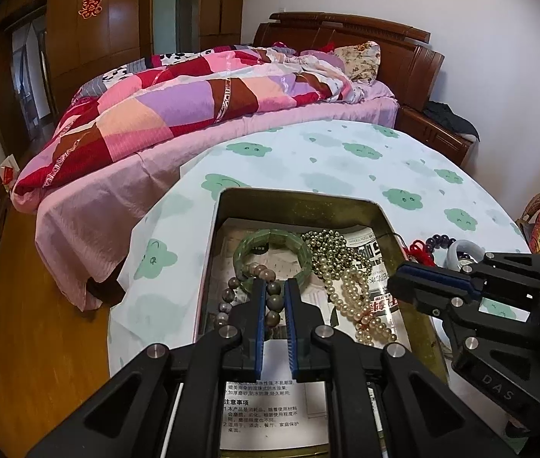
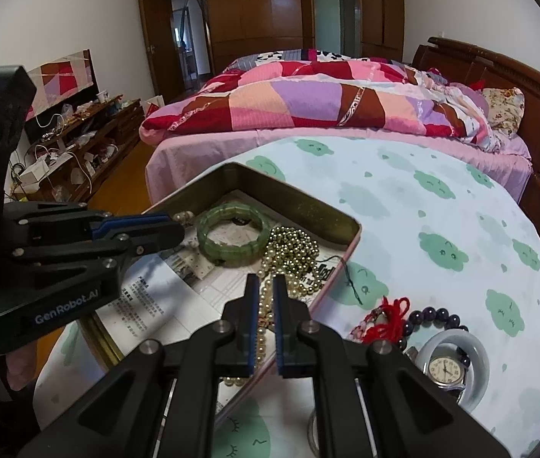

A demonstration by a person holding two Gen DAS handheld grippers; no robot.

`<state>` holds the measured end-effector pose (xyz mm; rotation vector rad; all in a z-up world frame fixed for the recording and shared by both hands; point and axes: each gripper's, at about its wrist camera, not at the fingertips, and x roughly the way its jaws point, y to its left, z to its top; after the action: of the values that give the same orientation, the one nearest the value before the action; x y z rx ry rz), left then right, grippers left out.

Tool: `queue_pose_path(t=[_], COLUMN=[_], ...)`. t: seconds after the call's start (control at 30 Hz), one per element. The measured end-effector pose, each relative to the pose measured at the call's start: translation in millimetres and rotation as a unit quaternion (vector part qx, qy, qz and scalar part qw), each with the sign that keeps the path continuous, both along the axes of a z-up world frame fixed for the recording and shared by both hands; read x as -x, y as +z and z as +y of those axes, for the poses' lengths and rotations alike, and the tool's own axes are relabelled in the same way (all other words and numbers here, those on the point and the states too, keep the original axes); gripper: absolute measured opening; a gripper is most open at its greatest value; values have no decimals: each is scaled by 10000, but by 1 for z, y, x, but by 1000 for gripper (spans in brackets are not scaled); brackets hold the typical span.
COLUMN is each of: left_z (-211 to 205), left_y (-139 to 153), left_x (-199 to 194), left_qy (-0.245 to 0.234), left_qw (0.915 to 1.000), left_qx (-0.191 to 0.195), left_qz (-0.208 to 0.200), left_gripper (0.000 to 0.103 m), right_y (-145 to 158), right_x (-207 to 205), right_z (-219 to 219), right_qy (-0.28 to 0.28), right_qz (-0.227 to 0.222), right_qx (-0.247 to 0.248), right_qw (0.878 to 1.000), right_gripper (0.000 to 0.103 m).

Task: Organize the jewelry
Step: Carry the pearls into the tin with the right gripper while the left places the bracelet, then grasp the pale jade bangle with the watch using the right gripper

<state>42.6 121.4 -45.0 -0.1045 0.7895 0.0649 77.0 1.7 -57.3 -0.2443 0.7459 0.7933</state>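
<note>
The left gripper (image 1: 274,297), jaws narrowly apart astride the brown bead bracelet (image 1: 266,286) inside the tin (image 1: 296,200), is nearer than the right gripper (image 2: 266,297), jaws likewise apart over the pearl strand (image 2: 264,328) crossing the tin's near-right rim.

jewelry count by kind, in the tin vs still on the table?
In the tin:
Bracelets: 2 (green bracelet, brown bead bracelet)
Necklaces: 2 (gold bead necklace, pearl necklace)
On the table:
Bracelets: 2 (purple bead bracelet, white bangle)
Watches: 1 (watch)
Total: 7
</note>
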Motion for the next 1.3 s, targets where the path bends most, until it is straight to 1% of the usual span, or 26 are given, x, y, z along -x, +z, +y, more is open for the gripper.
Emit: queue_pose_path(t=[0.17, 0.2, 0.27, 0.3, 0.33, 0.37, 0.43, 0.5, 0.7, 0.87, 0.97, 1.07, 1.2, 1.3], left_z=[-2, -1, -1, -1, -1, -1, 0, 2, 11, 2, -10, -25, -52, -73], left_y=[-1, -1, -1, 0, 1, 3, 7, 12, 15, 17, 19, 19, 12, 6], left_x=[-1, -2, -2, -2, -1, 0, 2, 5, 6, 7, 9, 11, 12, 13], left_qy=[-12, -13, 23, 25, 15, 14, 60, 104, 323, 365, 290, 134, -111, -304], left_qw=[10000, 10000, 9999, 9999, 10000, 10000, 9999, 9997, 9992, 9988, 9988, 9991, 9992, 9986], left_qx=[-38, -31, -38, -40, -34, -33, -41, -66, -39, -219, -291, -299, -343, -420], left_qz=[74, 85, 107, 95, 62, 24, -87, -215, -250, -256, -266, -260, -175, -110], left_gripper=[10, 10, 12, 16, 23, 27, 48, 56, 58, 58, 58, 58, 58, 58], right_y=[-1, -1, -1, 0, 0, 0, 1, 2, 4, 5, 5, 2, -7, -16], right_x=[-2, -2, -3, -3, -3, -4, -4, -4, -9, -13, -14, -17, -21, -27], right_z=[-2, -2, -4, -5, -6, -8, -11, -15, -30, -49, -68, -98, -141, -161], right_qy=[-91, -97, -119, -153, -183, -205, -255, -316, -490, -669, -863, -1218, -1771, -2052], right_qz=[49, 65, 72, 60, 46, 24, -4, 6, 75, 101, 100, 137, 277, 425], right_qx=[-25, -34, -48, -59, -83, -105, -151, -194, -334, -410, -428, -401, -372, -321], right_qw=[9999, 9999, 9999, 9998, 9998, 9997, 9996, 9993, 9982, 9969, 9953, 9916, 9831, 9773], right_gripper=[10, 11, 17, 28, 40, 44, 45, 45, 48, 48, 48, 48, 48, 48])
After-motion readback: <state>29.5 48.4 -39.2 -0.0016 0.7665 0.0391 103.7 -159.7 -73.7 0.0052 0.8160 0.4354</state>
